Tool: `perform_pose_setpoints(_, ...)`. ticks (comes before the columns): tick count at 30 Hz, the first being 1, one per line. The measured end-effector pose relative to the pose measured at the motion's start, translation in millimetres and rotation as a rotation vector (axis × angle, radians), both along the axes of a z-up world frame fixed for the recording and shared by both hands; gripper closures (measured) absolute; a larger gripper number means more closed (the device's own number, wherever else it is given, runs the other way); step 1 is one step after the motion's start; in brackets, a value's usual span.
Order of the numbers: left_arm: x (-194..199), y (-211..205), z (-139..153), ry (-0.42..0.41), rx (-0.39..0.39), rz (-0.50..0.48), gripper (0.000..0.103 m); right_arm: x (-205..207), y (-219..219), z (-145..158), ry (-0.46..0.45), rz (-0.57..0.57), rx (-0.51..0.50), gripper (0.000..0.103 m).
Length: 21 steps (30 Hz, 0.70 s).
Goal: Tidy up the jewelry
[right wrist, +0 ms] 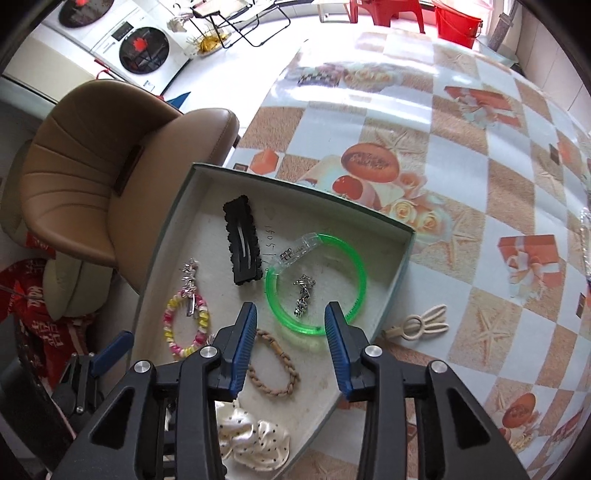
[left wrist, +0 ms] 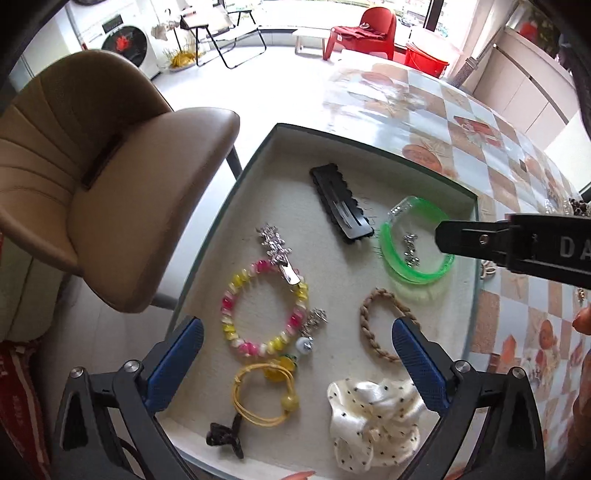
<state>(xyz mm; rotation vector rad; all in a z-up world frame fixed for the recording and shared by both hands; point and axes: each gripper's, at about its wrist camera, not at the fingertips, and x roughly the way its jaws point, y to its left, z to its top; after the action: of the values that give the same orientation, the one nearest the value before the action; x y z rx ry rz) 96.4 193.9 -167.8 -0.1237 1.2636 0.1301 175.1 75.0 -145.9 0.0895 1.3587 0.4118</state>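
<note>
Above the tray [right wrist: 397, 258], both hand-held grippers, left [left wrist: 297, 354] and right [right wrist: 291, 328], stand released and empty; next, reach for the cream clip [right wrist: 421, 326] left on the tabletop [right wrist: 480, 177].

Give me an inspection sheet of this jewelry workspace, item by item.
Surface: glass-topped table with checkered fruit-print cloth; shallow grey-rimmed tray at its corner.
Job's things: in tray, black scalloped hair clip, green translucent bangle around a small silver chain piece, pink-yellow beaded bracelet, braided tan hair tie, yellow cord bracelet, polka-dot cream scrunchie.
Clutter: cream looped hair clip outside the tray.
Grippers: left gripper wide open, empty; right gripper open over bangle, empty.
Cables: nothing seen.
Surroundings: tan padded chair, washing machine, red plastic chair.
</note>
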Motion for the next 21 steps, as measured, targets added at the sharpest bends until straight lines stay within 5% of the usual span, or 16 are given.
perform_pose_setpoints(8, -6, 1, 14, 0.002, 0.030, 0.024, 0.000, -21, -7, 24, -0.066, 0.001, -0.080, 0.021)
perform_pose_setpoints(21, -23, 11, 29, 0.008, 0.015, 0.081, 0.000, -50, -18, 36, -0.112, 0.000, -0.185, 0.015)
